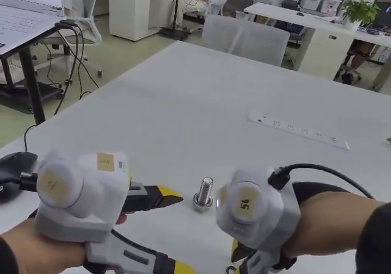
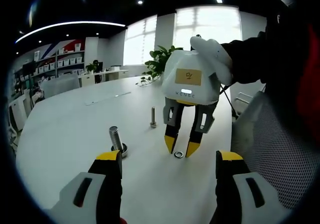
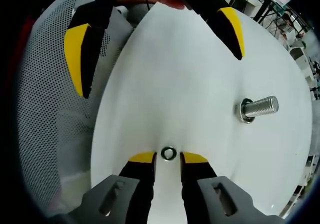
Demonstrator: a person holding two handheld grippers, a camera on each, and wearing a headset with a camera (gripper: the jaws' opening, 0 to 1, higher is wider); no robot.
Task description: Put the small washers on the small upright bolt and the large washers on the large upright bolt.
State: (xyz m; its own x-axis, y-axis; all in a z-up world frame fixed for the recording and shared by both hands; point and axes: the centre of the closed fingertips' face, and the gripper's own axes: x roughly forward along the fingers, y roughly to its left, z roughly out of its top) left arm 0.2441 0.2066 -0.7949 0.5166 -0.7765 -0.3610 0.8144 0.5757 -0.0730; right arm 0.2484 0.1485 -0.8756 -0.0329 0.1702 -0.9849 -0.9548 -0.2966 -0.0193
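The large upright bolt (image 1: 204,193) stands on the white table (image 1: 183,103) with a washer around its base (image 2: 122,148). Farther off, the small bolt (image 2: 153,117) stands upright and bare. A small washer (image 3: 168,153) lies flat on the table near its front edge. My right gripper (image 3: 168,158) points down at this washer, open by a narrow gap, its yellow tips on either side of it. In the left gripper view the right gripper (image 2: 181,146) straddles the same washer (image 2: 178,154). My left gripper (image 2: 167,157) hovers wide open and holds nothing, facing the right gripper with the large bolt (image 2: 116,138) on its left.
A white power strip (image 1: 297,129) lies far back on the right of the table. A mesh chair (image 3: 55,109) sits just off the table's near edge. A dark object with a cable (image 1: 15,164) rests at the left edge. A grey chair (image 1: 244,39) stands beyond the far side.
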